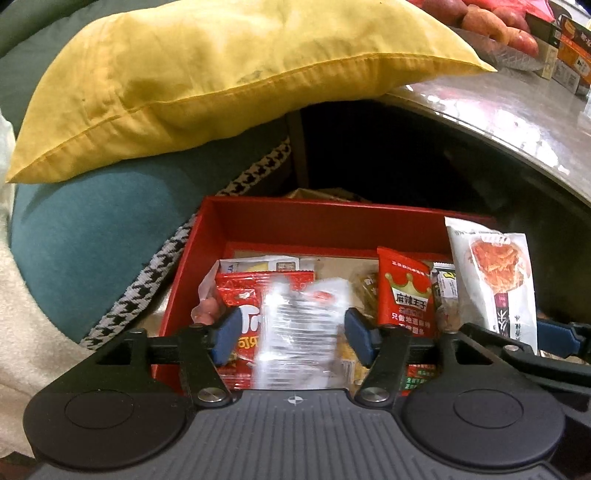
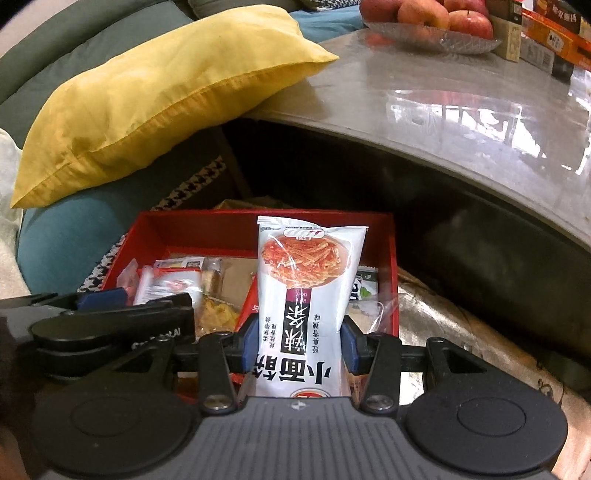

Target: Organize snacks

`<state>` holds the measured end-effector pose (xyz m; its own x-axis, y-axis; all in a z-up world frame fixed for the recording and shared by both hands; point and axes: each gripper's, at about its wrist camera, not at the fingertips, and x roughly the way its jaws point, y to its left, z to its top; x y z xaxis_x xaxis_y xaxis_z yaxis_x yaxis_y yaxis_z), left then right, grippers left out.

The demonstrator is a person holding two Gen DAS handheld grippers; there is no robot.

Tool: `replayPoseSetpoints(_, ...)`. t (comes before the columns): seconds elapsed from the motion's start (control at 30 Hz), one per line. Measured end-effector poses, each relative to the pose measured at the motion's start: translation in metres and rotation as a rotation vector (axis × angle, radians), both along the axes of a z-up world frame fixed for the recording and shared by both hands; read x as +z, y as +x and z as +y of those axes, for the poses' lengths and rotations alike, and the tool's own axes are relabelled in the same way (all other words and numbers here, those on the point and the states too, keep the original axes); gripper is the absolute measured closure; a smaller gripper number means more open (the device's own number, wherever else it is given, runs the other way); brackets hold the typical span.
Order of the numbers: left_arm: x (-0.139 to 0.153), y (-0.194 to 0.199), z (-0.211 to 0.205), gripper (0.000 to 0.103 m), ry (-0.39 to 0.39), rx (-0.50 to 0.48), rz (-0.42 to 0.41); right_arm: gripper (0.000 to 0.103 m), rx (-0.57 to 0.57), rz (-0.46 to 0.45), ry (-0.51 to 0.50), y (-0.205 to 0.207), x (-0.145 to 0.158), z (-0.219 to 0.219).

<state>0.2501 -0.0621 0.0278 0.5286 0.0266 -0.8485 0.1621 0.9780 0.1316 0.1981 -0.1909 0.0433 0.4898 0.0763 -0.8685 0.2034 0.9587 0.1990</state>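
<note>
Snacks filled the red box [image 1: 280, 221]; right tool [image 2: 299, 341] clenched a white packet [image 2: 306, 280], left tool [image 1: 291, 336] released around a blurred packet [image 1: 299, 332].

A yellow pillow [image 2: 147, 107] fills the upper left of the frame, lying on a teal cushion [image 2: 62, 236] with a houndstooth trim [image 1: 147, 280], one corner resting on the glossy grey tabletop [image 2: 443, 110] at the upper right. Ceiling light glares off that surface. At the top edge sits a glass dish [image 2: 432, 40] of red apples [image 2: 421, 13], cartons [image 2: 546, 33] beside it. Beneath the tabletop lies deep shadow.
</note>
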Motion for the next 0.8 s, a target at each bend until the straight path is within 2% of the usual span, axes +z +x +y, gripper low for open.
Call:
replayPoseSetpoints(0.43, 0.008, -0.004, 0.009, 0.023, -0.01, 0.008, -0.013, 0.058, -0.007, 0.015, 0.0, 0.002, 0.002, -0.002)
replayPoseSetpoints(0.8, 0.027, -0.026, 0.019, 0.017, -0.034, 0.002, -0.033, 0.055, -0.017, -0.028, 0.012, -0.016, 0.03, -0.006)
